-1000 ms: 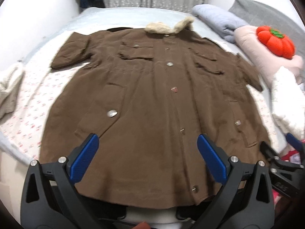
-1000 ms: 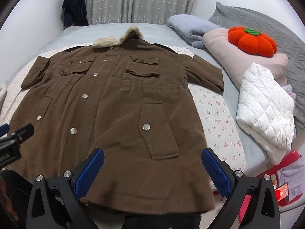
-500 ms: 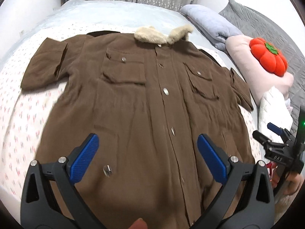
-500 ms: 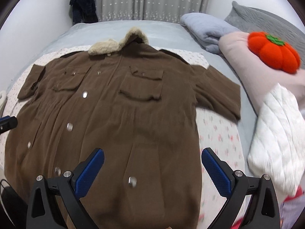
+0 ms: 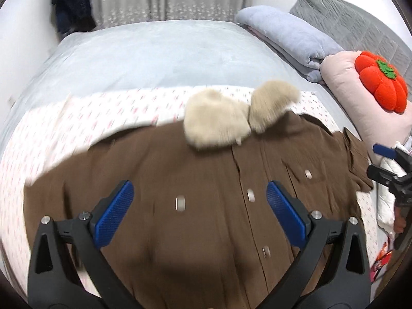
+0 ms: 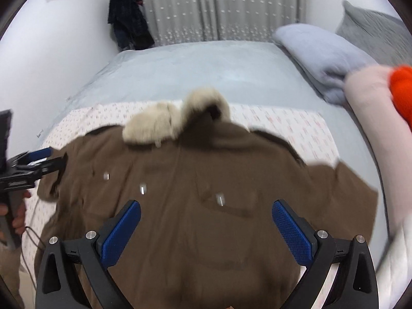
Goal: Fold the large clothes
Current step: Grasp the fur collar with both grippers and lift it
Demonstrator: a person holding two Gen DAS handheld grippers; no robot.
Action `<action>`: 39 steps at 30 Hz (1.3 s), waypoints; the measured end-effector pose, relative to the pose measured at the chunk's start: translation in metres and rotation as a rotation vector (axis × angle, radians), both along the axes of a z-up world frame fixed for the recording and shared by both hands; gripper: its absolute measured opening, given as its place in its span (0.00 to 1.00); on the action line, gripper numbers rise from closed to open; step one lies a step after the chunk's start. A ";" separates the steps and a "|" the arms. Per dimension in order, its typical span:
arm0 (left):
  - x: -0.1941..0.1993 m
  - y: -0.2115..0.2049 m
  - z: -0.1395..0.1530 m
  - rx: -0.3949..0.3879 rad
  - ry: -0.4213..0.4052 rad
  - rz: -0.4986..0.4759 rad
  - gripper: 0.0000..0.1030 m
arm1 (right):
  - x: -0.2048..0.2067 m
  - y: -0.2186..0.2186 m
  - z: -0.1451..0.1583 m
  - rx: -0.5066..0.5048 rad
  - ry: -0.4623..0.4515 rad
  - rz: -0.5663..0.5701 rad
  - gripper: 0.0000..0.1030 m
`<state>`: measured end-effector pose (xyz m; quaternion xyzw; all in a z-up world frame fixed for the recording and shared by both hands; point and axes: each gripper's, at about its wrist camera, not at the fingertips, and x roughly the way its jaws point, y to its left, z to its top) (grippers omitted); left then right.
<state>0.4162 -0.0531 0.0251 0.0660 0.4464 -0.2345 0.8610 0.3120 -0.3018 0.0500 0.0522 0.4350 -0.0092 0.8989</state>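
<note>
Bed [image 5: 154, 51] — coat [image 5: 206, 219] lengthwise, collar [image 5: 231, 118] far

- I count one brown button-front coat [image 5: 206, 231] with a cream furry collar [image 5: 231, 118] (spread on the bed).
- Four metal snaps [image 5: 180, 203] show on it from my left wrist camera, blurred.
- Two blue-padded black grippers: left gripper [image 5: 199, 212], right gripper [image 6: 206, 229].
- One orange plush pumpkin [image 5: 381, 85].
- One folded lavender blanket [image 5: 288, 38].
- One pale pink pillow [image 5: 360, 103].
</note>
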 end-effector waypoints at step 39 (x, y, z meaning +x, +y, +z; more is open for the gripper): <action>0.049 -0.025 -0.036 -0.356 -0.328 0.052 0.17 | 0.220 -0.003 -0.069 0.081 0.174 0.023 0.77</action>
